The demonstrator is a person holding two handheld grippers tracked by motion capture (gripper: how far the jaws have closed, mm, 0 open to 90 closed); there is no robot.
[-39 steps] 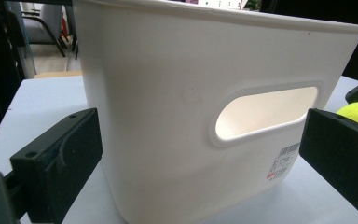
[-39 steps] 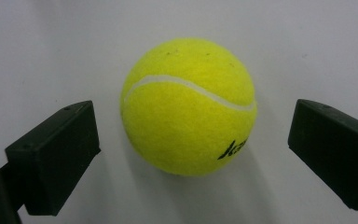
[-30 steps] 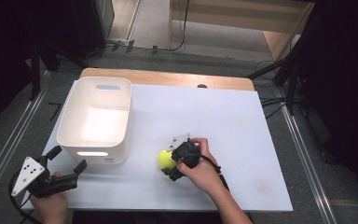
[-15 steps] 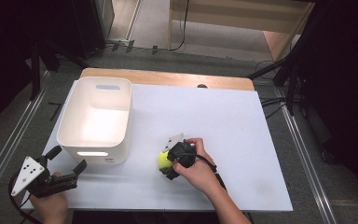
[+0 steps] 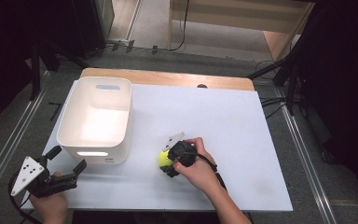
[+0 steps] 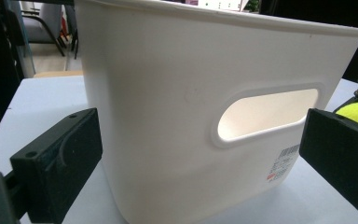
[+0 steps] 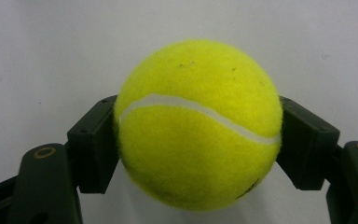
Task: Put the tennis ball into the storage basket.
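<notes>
Tennis ball is sitting low in the centre of the high view, clamped between the two black jaws of the right gripper, which are pressing on its opposite sides. In the right gripper view the ball is taking up the middle of the frame, its white seam curving across the front.

Going from largest to smallest: the white table is spreading across the middle of the high view. The white bin is standing on its left part, upright, with a handle slot and a barcode label on the wall facing the left gripper view. The left gripper is hovering at the lower left corner, just beside the bin, its jaws standing wide apart and holding nothing. The ball is lying to the right of the bin, near it but apart.
</notes>
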